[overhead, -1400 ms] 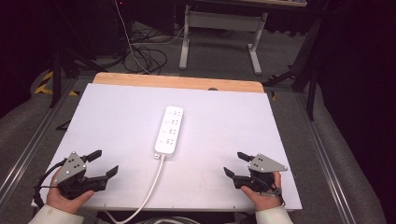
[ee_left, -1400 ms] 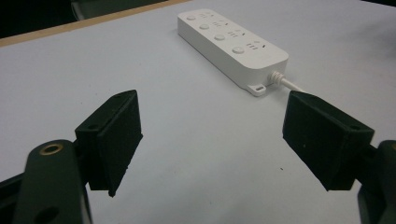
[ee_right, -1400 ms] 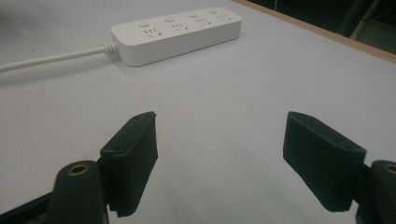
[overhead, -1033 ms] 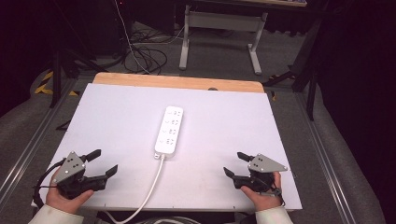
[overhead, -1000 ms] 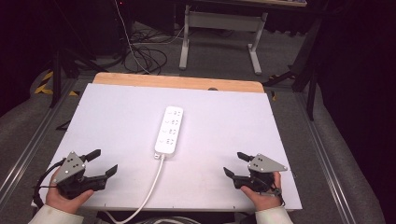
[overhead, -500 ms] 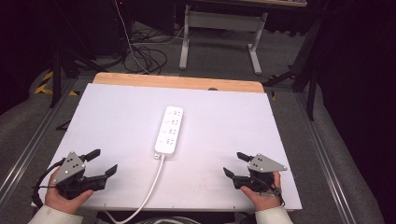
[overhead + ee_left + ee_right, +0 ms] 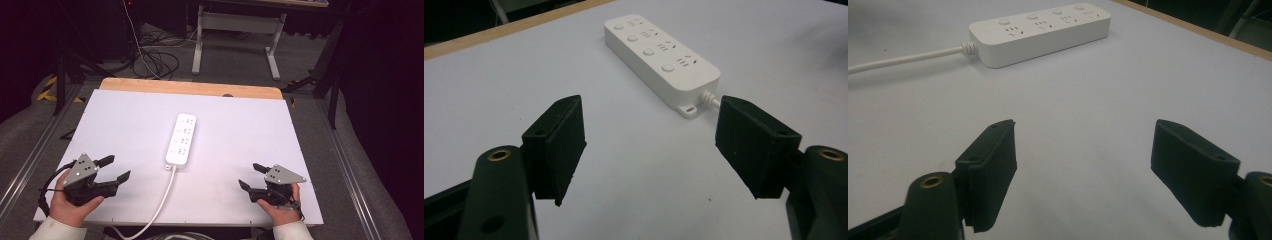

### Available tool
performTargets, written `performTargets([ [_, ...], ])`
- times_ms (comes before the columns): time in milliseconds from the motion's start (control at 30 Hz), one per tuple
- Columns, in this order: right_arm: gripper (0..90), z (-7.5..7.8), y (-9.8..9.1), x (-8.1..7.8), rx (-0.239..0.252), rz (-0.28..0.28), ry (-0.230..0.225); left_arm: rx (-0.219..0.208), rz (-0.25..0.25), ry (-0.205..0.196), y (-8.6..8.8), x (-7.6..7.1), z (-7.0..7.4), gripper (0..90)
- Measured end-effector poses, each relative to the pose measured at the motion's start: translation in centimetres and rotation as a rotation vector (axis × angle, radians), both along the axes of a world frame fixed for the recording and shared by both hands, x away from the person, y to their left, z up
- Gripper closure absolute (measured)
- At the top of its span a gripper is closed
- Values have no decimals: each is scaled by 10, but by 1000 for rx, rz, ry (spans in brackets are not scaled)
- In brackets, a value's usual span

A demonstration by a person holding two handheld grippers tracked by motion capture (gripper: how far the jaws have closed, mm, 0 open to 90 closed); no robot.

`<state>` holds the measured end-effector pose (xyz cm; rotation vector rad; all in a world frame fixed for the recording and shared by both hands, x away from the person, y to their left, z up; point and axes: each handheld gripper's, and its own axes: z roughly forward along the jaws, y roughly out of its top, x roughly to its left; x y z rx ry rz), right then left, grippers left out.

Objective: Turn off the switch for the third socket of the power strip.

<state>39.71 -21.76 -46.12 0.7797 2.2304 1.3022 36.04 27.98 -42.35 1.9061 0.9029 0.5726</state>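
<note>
— Where does the power strip [image 7: 182,140] lie?
— Flat near the middle of the white table [image 7: 240,125], its long side running away from the person; its white cord [image 7: 159,200] trails off the near edge.
— And the grippers?
— The left gripper [image 7: 113,169] sits at the near left corner, jaws spread wide with nothing between them; the right gripper [image 7: 251,176] sits at the near right, jaws equally wide and empty; both are well apart from the strip, each held in a hand resting at the table's near edge.
</note>
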Motion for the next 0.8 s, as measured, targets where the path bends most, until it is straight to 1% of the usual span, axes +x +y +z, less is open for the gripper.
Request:
performTargets([
  [33, 266, 0, 0, 0, 0, 0, 0, 0, 0, 0, 0, 0, 0, 283],
  [133, 266, 0, 0, 0, 0, 1, 0, -10, -6, 6, -5, 6, 7, 286],
  [167, 266, 0, 0, 0, 0, 3, 1, -2, -10, 5, -6, 8, 9, 286],
  [333, 266, 0, -1, 1, 0, 4, 3, -4, -22, 14, -15, 18, 16, 286],
  [400, 266, 0, -1, 1, -1, 4, 4, 2, -31, 26, -18, 21, 18, 287],
  [500, 266, -1, 0, 1, -1, 6, 3, 13, -40, 22, -24, 27, 23, 287],
  [600, 266, 0, -1, 0, -3, 7, 4, 6, -45, 23, -28, 32, 29, 289],
  [667, 266, -1, 0, 1, -2, 7, 4, 11, -51, 23, -31, 36, 32, 290],
  [700, 266, -1, 0, 1, -2, 7, 4, 7, -49, 18, -32, 38, 33, 290],
  [733, 266, -1, 0, 1, -3, 8, 5, -9, -52, 25, -34, 40, 34, 301],
  [767, 266, -1, 0, 1, -3, 8, 5, -12, -56, 28, -34, 42, 34, 301],
  [800, 266, -1, 0, 1, -2, 7, 5, -25, -55, 40, -34, 44, 34, 303],
])
